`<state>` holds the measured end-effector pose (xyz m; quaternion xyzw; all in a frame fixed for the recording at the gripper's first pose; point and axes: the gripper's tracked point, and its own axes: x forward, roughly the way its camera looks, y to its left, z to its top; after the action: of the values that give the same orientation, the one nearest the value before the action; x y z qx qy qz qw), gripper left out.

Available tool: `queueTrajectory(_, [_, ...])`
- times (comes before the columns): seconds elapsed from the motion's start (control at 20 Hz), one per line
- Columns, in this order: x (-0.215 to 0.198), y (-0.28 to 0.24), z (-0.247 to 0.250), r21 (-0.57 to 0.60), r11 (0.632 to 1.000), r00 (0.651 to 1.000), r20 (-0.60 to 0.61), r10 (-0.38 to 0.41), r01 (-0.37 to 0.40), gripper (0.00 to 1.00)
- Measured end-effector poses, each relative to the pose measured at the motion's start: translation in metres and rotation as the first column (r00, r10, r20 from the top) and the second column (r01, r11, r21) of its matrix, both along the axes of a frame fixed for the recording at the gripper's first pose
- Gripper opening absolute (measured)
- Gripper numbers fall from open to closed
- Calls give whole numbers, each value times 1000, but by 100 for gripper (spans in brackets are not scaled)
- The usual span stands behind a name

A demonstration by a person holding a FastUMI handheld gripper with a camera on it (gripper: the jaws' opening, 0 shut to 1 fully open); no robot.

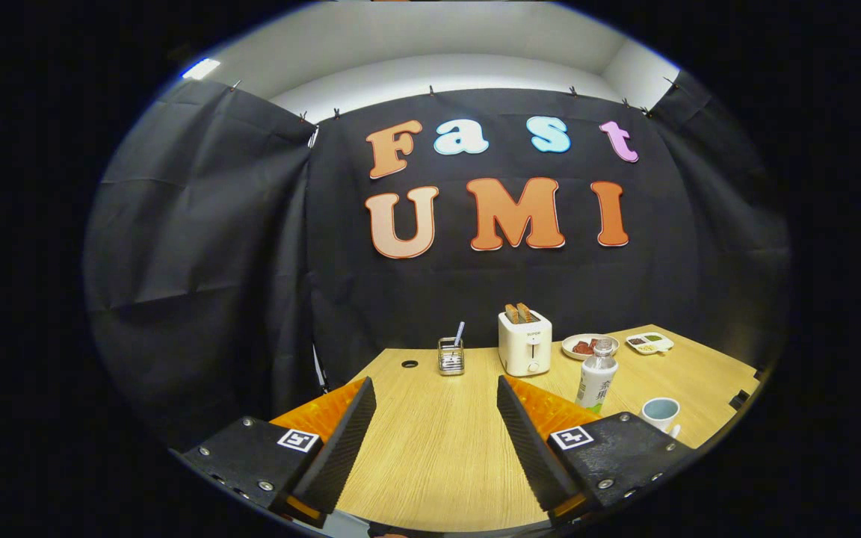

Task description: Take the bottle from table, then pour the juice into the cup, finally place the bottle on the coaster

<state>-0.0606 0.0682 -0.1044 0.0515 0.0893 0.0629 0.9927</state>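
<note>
Gripper view: the gripper [436, 433] hung over the wooden counter [438, 448] with its fingers spread wide and nothing between them; bare wood lay in the gap.
Bottle: the bottle [597, 376] stood upright at lower right of the frame, beyond and outside the right finger; its cap looked to be on.
Cup: the cup [660, 413] sat just right of the bottle, near the counter's edge.
Coaster: I could not make one out.
Risk: reaching rightward, a finger could clip the bottle and topple it, or nudge the cup off the edge; the toaster [525, 342] and plate [587, 346] crowded the space behind.
</note>
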Motion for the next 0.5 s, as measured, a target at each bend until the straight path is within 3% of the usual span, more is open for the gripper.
queueTrajectory(0.5, [0, -8, 2, -3, 1000, 1000, 14, -23, 24, 97])
